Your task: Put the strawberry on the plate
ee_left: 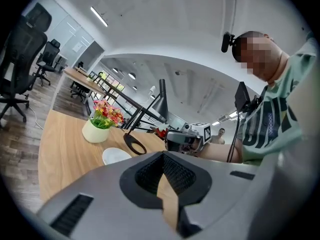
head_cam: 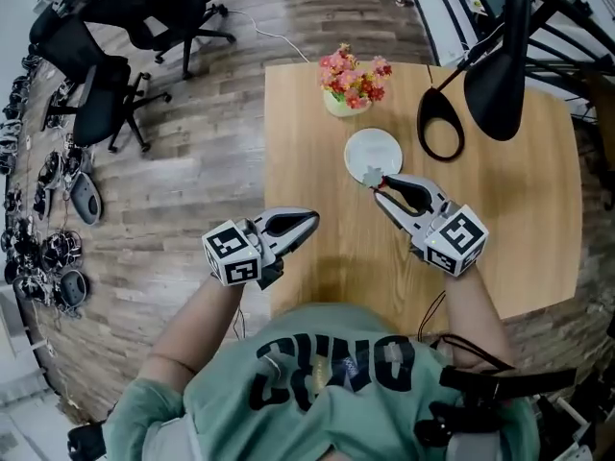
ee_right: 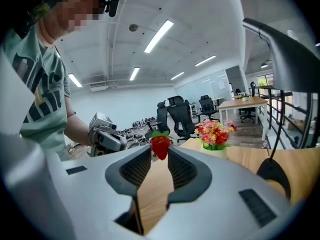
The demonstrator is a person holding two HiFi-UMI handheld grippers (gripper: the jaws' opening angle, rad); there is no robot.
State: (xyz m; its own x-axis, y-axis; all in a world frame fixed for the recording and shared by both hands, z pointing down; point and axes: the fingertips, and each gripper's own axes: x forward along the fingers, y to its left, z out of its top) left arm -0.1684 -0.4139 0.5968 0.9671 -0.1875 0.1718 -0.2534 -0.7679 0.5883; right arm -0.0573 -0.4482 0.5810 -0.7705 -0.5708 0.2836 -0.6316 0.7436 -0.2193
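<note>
A red strawberry (ee_right: 160,146) with a green top is pinched between the tips of my right gripper (ee_right: 160,151), which is shut on it. In the head view that gripper (head_cam: 378,184) holds the strawberry (head_cam: 375,179) just at the near edge of the small white plate (head_cam: 373,147) on the wooden table (head_cam: 519,219). My left gripper (head_cam: 312,219) hovers over the table's left edge, jaws shut and empty. From the left gripper view its tips (ee_left: 162,155) meet, with the plate (ee_left: 116,155) and the strawberry (ee_left: 160,132) beyond.
A pot of pink and red flowers (head_cam: 351,84) stands behind the plate. A black desk lamp has its ring base (head_cam: 440,123) right of the plate and its head (head_cam: 500,56) overhanging. Black office chairs (head_cam: 125,27) stand on the wood floor to the left.
</note>
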